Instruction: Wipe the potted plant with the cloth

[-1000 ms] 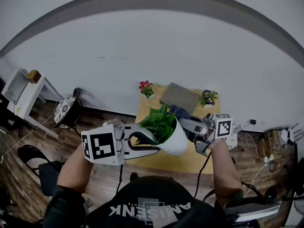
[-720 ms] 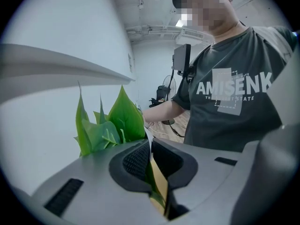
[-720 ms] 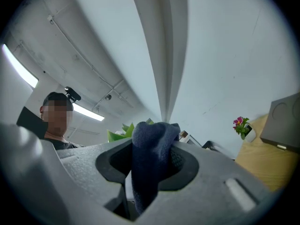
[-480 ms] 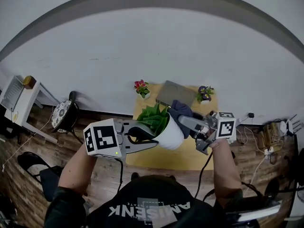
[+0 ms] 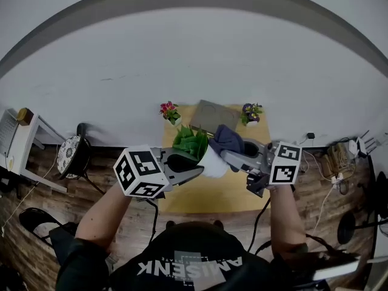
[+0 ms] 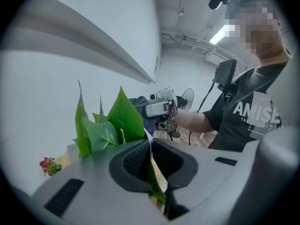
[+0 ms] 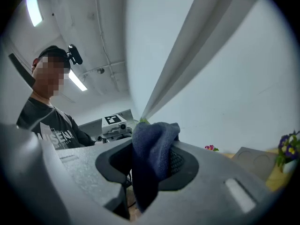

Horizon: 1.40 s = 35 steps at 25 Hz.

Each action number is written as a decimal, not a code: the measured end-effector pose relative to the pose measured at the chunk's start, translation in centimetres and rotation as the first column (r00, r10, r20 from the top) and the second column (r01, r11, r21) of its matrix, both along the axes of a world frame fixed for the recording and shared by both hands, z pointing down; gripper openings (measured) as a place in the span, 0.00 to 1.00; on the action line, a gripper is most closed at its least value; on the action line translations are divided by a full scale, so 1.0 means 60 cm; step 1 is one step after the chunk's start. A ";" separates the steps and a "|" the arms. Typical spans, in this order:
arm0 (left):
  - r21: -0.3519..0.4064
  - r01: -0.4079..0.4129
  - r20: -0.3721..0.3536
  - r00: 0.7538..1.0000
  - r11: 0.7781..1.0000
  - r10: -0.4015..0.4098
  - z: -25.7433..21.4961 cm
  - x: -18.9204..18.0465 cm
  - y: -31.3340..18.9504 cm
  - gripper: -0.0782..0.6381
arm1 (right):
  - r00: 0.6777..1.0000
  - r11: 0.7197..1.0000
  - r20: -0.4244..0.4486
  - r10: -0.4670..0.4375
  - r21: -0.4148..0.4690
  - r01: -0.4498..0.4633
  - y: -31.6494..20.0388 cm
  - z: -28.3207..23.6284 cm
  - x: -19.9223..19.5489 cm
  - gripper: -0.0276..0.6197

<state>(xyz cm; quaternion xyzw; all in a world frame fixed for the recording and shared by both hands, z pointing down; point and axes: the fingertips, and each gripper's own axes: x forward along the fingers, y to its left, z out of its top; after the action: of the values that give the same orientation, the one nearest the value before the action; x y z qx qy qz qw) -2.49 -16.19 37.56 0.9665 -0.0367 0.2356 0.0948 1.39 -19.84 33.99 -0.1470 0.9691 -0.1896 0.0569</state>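
The potted plant has broad green leaves (image 5: 190, 143) in a white pot (image 5: 212, 162) and is held up over the wooden table (image 5: 212, 196). My left gripper (image 5: 195, 166) is shut on the pot's rim, one pad inside the pot and one outside. In the left gripper view the leaves (image 6: 112, 121) rise just past my left gripper (image 6: 150, 162). My right gripper (image 5: 229, 154) is shut on a dark blue cloth (image 5: 225, 138), which rests against the right side of the leaves. The cloth (image 7: 152, 156) hangs bunched between the jaws of my right gripper (image 7: 151, 165).
At the table's far end stand a small pink-flowered pot (image 5: 170, 111), a grey flat tray (image 5: 209, 115) and a small purple-flowered pot (image 5: 250, 113). A round stool (image 5: 71, 155) is left of the table, and cables and plugs (image 5: 339, 159) lie on the floor at the right.
My left gripper has rolled and carried the pot a little toward the table's far end. The right gripper has rolled too, with the cloth staying at the leaves.
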 end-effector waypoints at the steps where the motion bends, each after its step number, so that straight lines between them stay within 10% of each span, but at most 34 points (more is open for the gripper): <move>1: -0.012 0.008 -0.003 1.000 1.000 -0.008 0.001 0.001 0.000 0.14 | 1.000 1.000 -0.017 0.014 0.014 -0.014 0.005 0.001 -0.002 0.23; 17: -0.169 0.113 -0.047 0.991 0.979 -0.122 -0.005 0.009 -0.061 0.13 | 0.945 0.964 -0.302 0.129 0.261 -0.048 0.061 0.027 -0.056 0.24; 35: -0.192 0.140 -0.075 0.985 0.971 -0.157 -0.019 0.003 -0.065 0.12 | 0.874 0.972 -0.471 0.121 0.235 -0.008 0.088 0.117 -0.121 0.24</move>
<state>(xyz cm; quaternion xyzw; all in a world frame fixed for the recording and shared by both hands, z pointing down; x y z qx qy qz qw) -2.31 -20.09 36.43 0.9576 -0.0825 0.1865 0.2034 -5.87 -14.58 40.99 -0.2146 0.9624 -0.0335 -0.1633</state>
